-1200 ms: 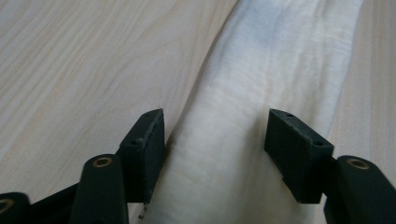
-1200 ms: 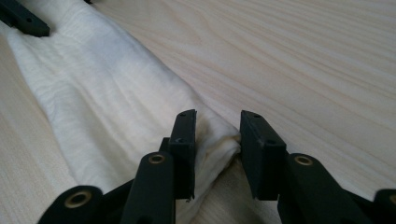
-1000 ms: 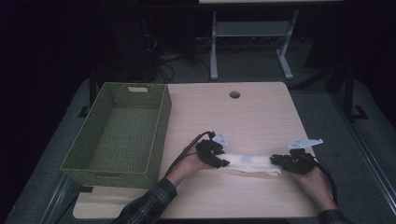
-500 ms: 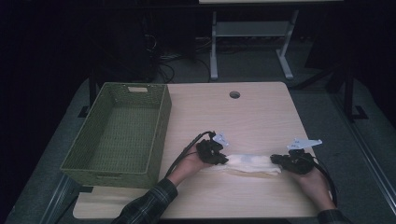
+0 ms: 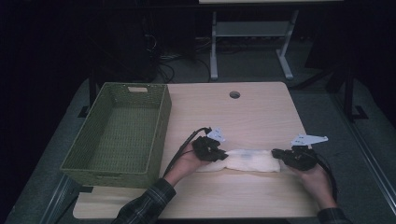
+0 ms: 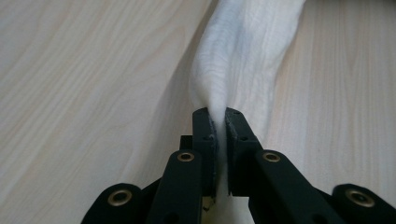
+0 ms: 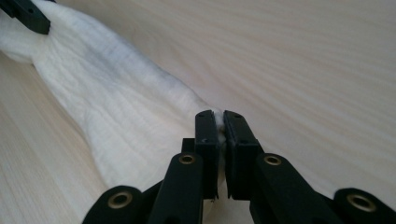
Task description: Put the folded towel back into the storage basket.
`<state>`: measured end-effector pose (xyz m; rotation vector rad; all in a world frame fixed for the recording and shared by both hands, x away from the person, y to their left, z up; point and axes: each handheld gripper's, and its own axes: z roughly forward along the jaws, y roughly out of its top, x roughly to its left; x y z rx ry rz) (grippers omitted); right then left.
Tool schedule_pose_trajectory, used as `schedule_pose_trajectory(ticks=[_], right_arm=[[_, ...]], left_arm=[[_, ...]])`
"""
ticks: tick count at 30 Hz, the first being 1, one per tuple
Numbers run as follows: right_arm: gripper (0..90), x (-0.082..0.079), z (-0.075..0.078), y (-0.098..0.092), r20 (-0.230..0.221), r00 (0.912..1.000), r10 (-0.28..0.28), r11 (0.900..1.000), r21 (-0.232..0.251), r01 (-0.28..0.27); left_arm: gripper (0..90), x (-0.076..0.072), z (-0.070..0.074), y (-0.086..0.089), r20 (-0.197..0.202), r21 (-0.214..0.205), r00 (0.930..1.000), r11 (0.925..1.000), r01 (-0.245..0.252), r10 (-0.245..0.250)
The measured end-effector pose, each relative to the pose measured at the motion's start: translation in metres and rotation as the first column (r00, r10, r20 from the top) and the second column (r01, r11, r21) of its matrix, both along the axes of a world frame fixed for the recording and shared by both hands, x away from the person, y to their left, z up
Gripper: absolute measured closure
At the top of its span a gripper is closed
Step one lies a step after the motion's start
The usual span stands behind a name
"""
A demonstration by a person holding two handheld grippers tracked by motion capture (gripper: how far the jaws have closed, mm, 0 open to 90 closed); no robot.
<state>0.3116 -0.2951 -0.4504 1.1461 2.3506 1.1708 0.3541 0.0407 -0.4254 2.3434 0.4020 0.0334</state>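
The left gripper (image 6: 218,122) has just clamped onto the white cloth (image 5: 252,160) near the worktop's (image 5: 261,112) front edge; the right gripper (image 7: 219,122) pinches its other end, so lifting looks ready to begin.

Black two-jaw grippers (image 5: 219,154) with brass screws, trailing cables; plaid sleeves (image 5: 144,205)

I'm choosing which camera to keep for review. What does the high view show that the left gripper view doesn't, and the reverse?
High view: the green basket at the table's left, the right gripper shut on the cloth's other end, both hands and the floor beyond. Left gripper view: close up, the left gripper pinching a fold of cloth between its pads, its jaws having just closed on it. Both: the white cloth lying on the wooden table.
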Motion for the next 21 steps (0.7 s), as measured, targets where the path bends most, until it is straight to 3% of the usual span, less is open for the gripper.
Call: schedule_pose_trajectory(ticks=[6, 12, 21], right_arm=[[85.2, 0.004, 0.016, 0.004, 0.045, 0.9989, 0.012, 0.9994, 0.031, -0.013], [85.2, 0.016, 0.034, 0.014, 0.083, 0.9961, 0.030, 0.9983, 0.048, -0.034], [85.2, 0.037, 0.075, 0.039, 0.161, 0.9847, 0.068, 0.9958, 0.051, -0.077]], left_arm=[[84.5, -0.001, 0.018, 0.013, 0.011, -0.043, 0.9995, 0.9986, -0.029, 0.029], [84.5, 0.000, 0.041, 0.028, 0.034, -0.061, 0.9973, 0.9962, -0.063, 0.065], [84.5, 0.000, 0.084, 0.058, 0.091, -0.112, 0.9876, 0.9868, -0.117, 0.128]])
